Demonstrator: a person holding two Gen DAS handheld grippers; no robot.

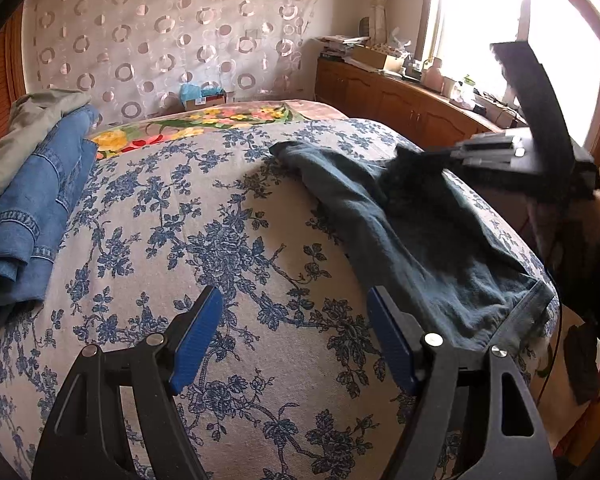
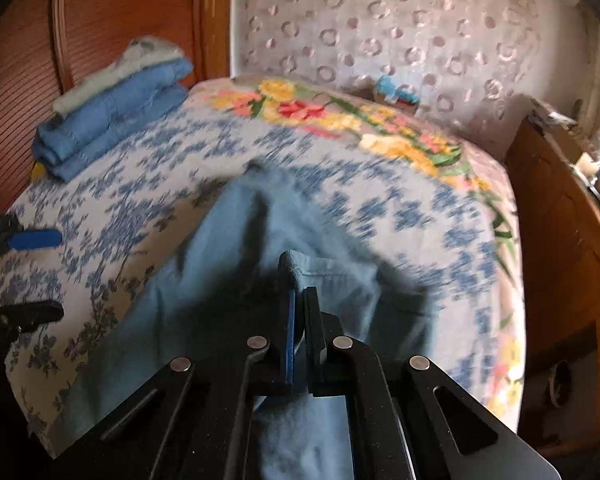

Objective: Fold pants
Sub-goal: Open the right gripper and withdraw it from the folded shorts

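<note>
I judge the step in hand to be the first lift of a fold: my right gripper (image 2: 298,292) is closed on a raised edge of the teal pants (image 1: 420,240), which lie crumpled along the right side of the floral bedspread (image 1: 220,240). My left gripper (image 1: 292,340) hangs over bare bedspread just beside the pants, jaws wide apart and holding nothing. Both tools tilt down toward the bed. The next move calls for a second grip by the left gripper before carrying the cloth over.
</note>
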